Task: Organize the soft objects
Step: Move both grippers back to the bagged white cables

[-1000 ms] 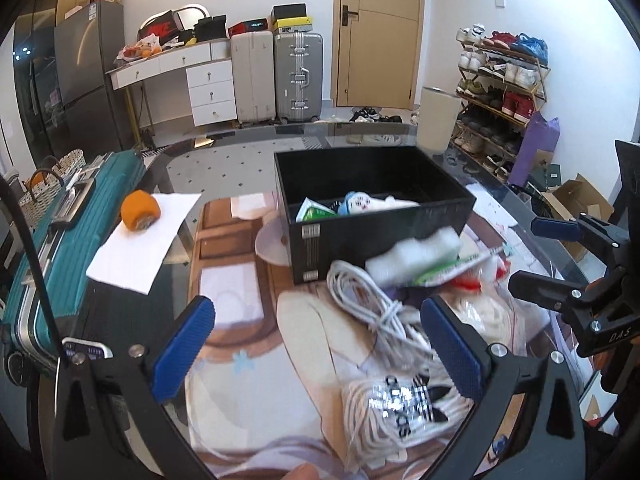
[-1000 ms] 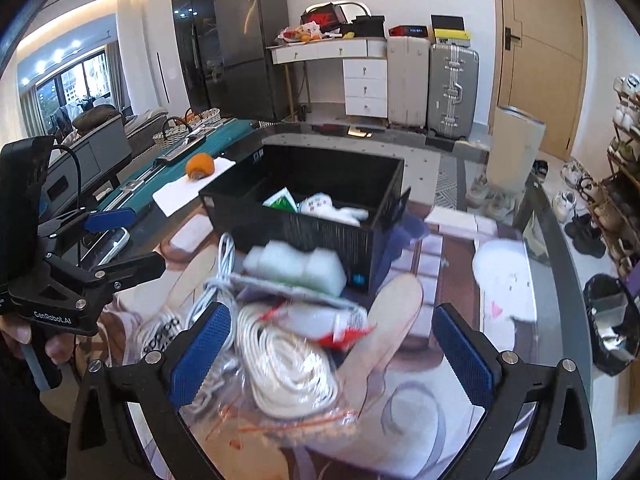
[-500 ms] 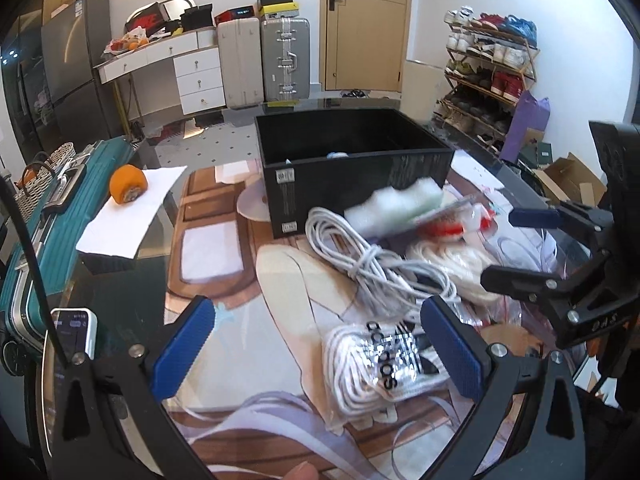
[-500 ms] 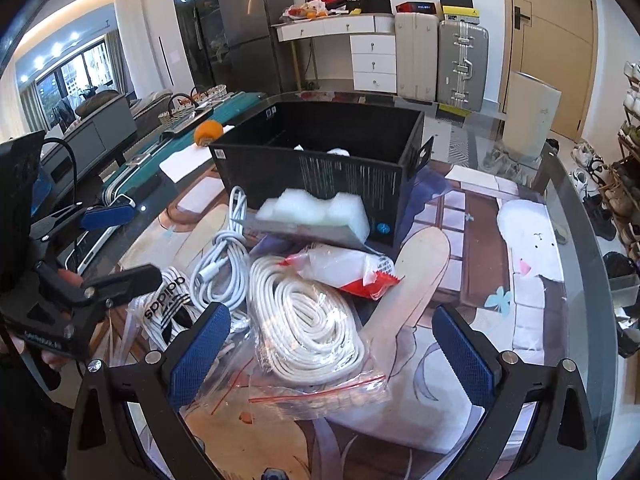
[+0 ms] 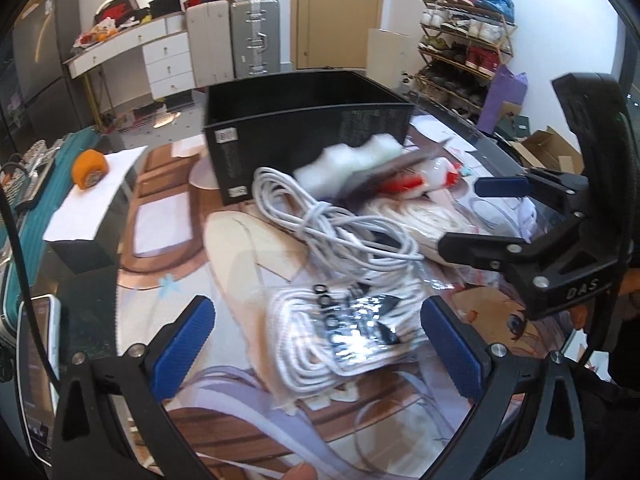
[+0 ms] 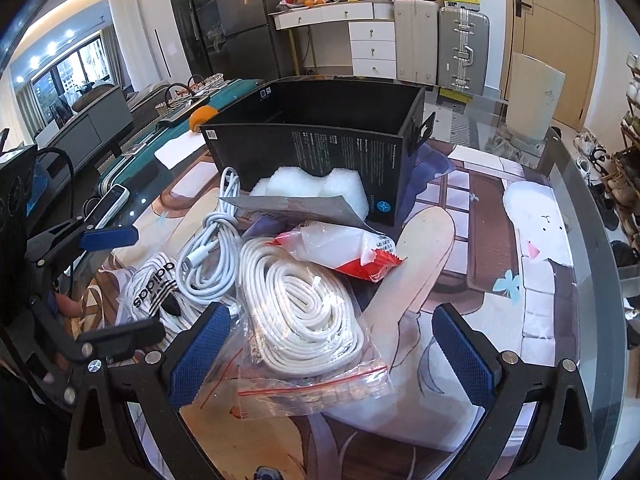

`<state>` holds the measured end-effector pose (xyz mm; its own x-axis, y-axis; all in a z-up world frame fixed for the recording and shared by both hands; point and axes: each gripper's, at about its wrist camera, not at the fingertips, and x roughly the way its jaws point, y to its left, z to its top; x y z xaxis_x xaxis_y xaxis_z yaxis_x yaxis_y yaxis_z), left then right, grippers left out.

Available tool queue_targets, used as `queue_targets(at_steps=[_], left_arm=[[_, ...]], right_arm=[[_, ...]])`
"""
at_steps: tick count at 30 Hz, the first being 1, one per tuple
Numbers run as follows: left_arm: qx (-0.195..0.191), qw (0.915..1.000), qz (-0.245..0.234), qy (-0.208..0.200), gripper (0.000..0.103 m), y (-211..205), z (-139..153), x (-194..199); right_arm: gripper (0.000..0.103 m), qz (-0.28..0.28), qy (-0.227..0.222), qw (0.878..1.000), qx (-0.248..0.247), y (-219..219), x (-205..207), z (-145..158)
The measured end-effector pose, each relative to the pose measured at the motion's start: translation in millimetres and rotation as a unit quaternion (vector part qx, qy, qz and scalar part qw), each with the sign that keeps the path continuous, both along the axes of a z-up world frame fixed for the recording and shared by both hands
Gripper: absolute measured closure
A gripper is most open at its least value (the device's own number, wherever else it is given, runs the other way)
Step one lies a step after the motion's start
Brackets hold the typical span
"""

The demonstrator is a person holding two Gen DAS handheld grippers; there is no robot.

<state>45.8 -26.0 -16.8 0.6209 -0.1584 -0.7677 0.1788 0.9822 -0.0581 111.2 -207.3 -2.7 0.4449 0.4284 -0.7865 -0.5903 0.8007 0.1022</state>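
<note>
A black open box (image 5: 304,136) (image 6: 320,140) stands on the glass table. In front of it lie a white foam piece (image 6: 316,190), a red-and-white packet (image 6: 344,250), a loose white cable (image 5: 332,224) (image 6: 208,256), a bagged white rope coil (image 6: 304,312) and an adidas-bagged white cord (image 5: 340,332) (image 6: 154,288). My left gripper (image 5: 320,348) is open, low over the adidas bag. My right gripper (image 6: 328,352) is open, low over the rope coil bag. Each gripper shows in the other's view.
An orange roll (image 5: 90,168) sits on white paper at the left. A phone (image 6: 112,200) lies near the left table edge. A teal suitcase (image 6: 152,148), suitcases, a desk and a shoe rack (image 5: 464,48) surround the table.
Both grippers have drawn back from the box and dropped lower toward the pile. The box's inside is no longer seen. Both stay open.
</note>
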Motion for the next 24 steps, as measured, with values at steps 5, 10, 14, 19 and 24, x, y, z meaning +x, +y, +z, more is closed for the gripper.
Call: queue_targets(at_steps=[5,10,14,19,24], left_arm=[[0.016,0.9996,-0.014,0.015,0.0,-8.3,-5.9,2.0],[0.004,0.9994,-0.02,0.029,0.0,-3.9,-10.4,6.3],[-0.003,0.9993,-0.015,0.034,0.0,8.0,-10.1,5.1],[-0.008,0.9992,0.002,0.038,0.0,29.8,-10.0,3.2],[-0.018,0.999,0.009,0.04,0.0,37.2,-9.0,1.1]], right_arm=[[0.001,0.003,0.021,1.0,0.001,2.9,8.6,-7.3],[0.001,0.02,0.027,0.999,0.005,12.4,10.8,-11.6],[0.02,0.027,0.023,0.999,0.001,16.8,10.6,-13.5],[0.031,0.041,0.024,0.999,0.003,15.4,6.4,-12.7],[0.036,0.051,0.012,0.999,-0.014,19.6,-0.2,-14.2]])
